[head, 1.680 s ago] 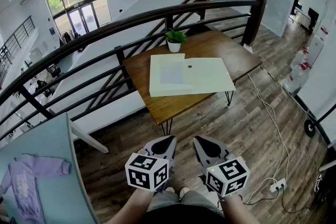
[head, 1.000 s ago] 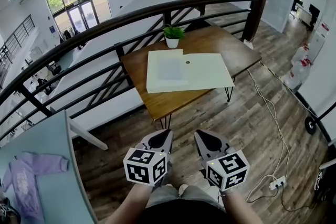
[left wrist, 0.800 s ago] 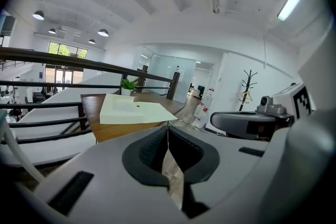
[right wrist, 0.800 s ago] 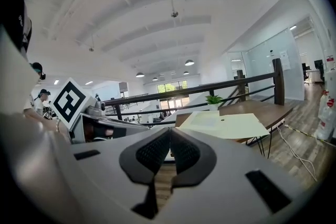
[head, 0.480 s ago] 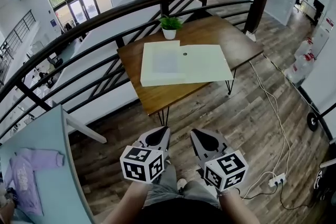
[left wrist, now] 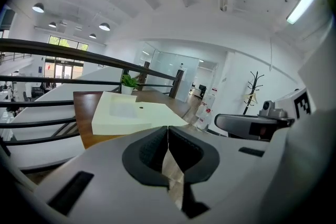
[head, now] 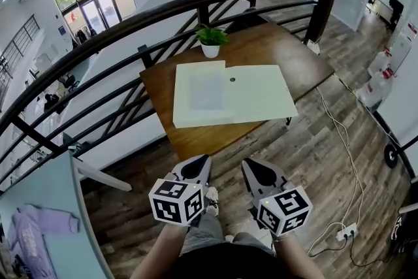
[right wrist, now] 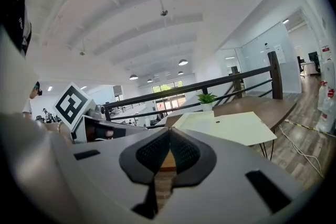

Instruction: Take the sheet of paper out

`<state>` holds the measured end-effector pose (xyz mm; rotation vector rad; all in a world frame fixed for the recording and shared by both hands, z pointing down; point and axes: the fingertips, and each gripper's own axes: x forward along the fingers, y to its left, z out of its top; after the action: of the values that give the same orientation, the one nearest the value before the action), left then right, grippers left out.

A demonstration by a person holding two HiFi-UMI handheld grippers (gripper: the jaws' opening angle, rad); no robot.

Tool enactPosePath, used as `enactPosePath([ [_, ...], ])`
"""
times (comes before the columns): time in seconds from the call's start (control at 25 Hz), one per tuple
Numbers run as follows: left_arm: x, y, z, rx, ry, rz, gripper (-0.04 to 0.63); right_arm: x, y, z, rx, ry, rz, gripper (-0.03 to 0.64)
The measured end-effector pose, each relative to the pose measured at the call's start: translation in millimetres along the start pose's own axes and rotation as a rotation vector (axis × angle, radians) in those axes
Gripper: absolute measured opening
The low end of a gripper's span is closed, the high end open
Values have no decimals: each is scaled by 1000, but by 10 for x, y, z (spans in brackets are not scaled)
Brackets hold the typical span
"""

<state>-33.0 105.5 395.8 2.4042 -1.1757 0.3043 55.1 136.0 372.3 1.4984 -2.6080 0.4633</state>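
A large pale cream folder (head: 255, 98) lies open on a brown wooden table (head: 261, 49), and a whiter sheet of paper (head: 208, 93) rests on its left half. A small dark dot (head: 232, 80) marks the middle. The folder also shows in the left gripper view (left wrist: 131, 113) and the right gripper view (right wrist: 226, 126). Both grippers hang over the floor, short of the table's near edge. The left gripper (head: 204, 161) (left wrist: 167, 128) is shut on nothing. The right gripper (head: 248, 165) (right wrist: 169, 131) is shut too, also with nothing in it.
A small potted plant (head: 210, 41) stands at the table's far edge, against a black railing (head: 196, 6). A white cable and power strip (head: 344, 232) lie on the wood floor at right. A teal surface with a purple garment (head: 26, 235) sits at lower left.
The table and folder have come nearer and look larger in the head view. Both grippers stay shut, low in front of the person.
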Motion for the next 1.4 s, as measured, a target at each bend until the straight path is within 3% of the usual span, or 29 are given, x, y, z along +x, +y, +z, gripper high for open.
enactPosePath([
  [0.6,1045,997,819,2,39,-65,18,1561,-607,510,14,44,-42,26],
  [0.88,1337,1342,917,-18,63,-76,18,1968,-751,499,25,88,-60,26],
  [1.4,1581,1559,797,-64,129,-52,18,2265,-1194,424,39,189,-76,28],
])
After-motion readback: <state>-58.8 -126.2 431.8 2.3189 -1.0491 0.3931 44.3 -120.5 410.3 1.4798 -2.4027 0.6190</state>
